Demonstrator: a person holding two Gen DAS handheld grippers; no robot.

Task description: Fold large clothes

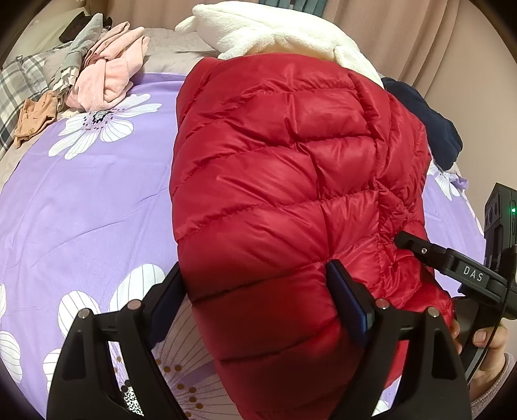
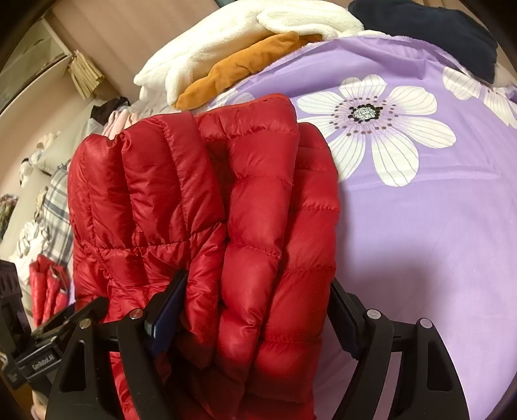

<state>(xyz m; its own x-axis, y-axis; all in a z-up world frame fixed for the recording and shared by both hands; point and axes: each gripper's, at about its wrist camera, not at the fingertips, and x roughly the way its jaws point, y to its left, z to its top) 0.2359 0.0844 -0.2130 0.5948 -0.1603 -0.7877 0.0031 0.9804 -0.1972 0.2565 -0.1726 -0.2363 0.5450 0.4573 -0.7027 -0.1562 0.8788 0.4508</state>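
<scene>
Support: we see a bed, its purple flowered sheet spread over most of it.
Landmark: red quilted down jacket, folded into a thick bundle, lying directly on the sheet.
Beyond the jacket: a white fleece garment heaped at the far side, with an orange-brown garment tucked under its edge.
Right of the jacket: we make out a dark navy garment near the sheet's edge.
Far left of the jacket: a crumpled pink garment, a small tan piece, and grey plaid cloth.
</scene>
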